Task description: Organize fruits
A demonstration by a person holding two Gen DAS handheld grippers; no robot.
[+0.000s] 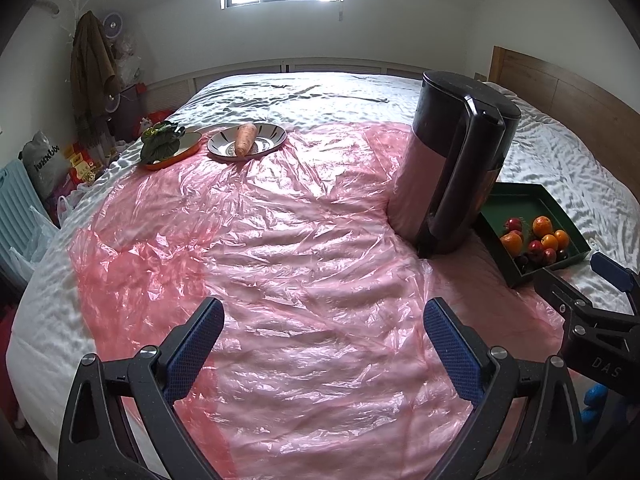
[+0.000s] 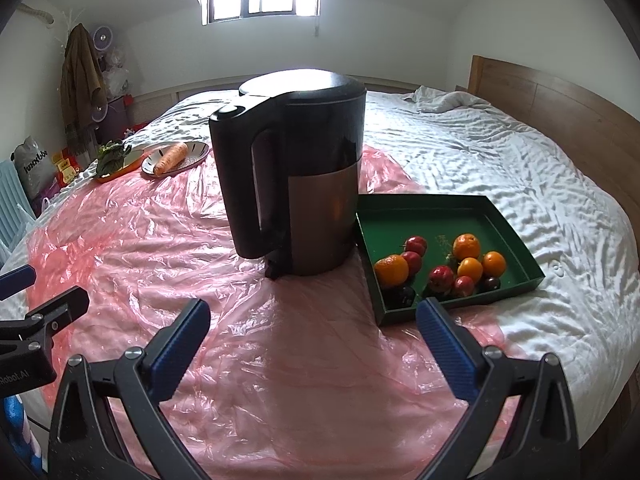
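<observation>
Your left gripper (image 1: 323,320) has its ribbed blue pads spread wide, holding nothing, above crinkled glossy pink plastic sheet (image 1: 280,248). Far left, leafy greens (image 1: 160,142) lie in an orange dish and a carrot (image 1: 245,139) in a striped bowl. The black-and-steel kettle (image 2: 296,176) stands mid-bed. Your right gripper (image 2: 314,318) is equally wide apart, empty, just before the green rectangular tray (image 2: 460,210) holding the oranges (image 2: 466,246) and small red fruits (image 2: 441,278).
</observation>
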